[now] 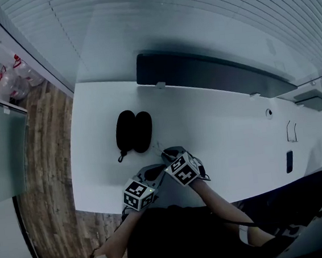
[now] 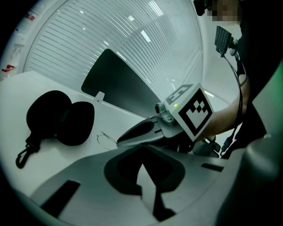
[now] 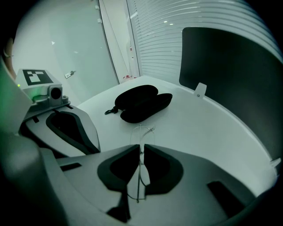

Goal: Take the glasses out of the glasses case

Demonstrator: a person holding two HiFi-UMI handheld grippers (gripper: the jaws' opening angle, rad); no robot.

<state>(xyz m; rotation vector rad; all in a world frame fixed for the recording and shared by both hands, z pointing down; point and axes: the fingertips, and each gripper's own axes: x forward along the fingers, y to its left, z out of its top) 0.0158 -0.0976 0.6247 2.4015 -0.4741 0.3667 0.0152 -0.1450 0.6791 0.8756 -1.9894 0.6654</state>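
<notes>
Glasses [image 3: 141, 134] are sitting clamped in the right tongs [image 3: 141, 149], near the open glasses case [image 3: 142, 103] lying on the desk [image 3: 212, 128]; the left tongs [image 2: 142, 152] are resting together, empty.

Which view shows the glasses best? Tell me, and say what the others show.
The right gripper view: the glasses sit close up, pinched between the right gripper's jaws. The left gripper view shows only a thin wire loop at that gripper's tip; the head view barely shows them.
</notes>
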